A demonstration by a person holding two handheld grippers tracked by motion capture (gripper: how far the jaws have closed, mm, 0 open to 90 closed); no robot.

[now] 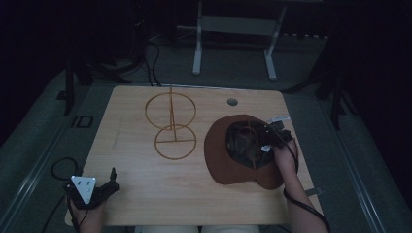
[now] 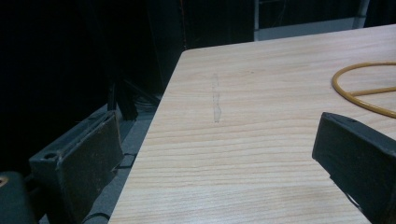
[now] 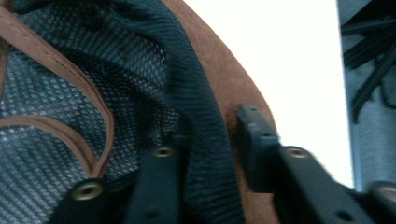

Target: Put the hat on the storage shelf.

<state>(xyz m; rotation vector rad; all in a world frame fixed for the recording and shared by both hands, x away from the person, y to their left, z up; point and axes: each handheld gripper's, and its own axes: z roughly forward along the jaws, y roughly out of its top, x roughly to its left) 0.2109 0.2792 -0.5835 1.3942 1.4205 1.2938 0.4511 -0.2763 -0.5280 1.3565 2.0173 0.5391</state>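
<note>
- Brown hat (image 1: 240, 153) lies upside down at the table's (image 1: 145, 194) right, off the wire stand (image 1: 171, 127).
- Right gripper (image 3: 210, 140) pinches its crown edge, one jaw inside.
- Left gripper (image 1: 99, 187) idles wide open, near corner.
- Lifting and hanging look still to do.

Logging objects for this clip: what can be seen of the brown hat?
The brown hat lies upside down on the table's right half, its wide suede-like brim flat on the wood. Its crown opening faces up, showing dark mesh lining with brown seam tape. The right gripper straddles the crown's rim, one jaw inside, one outside.
</note>
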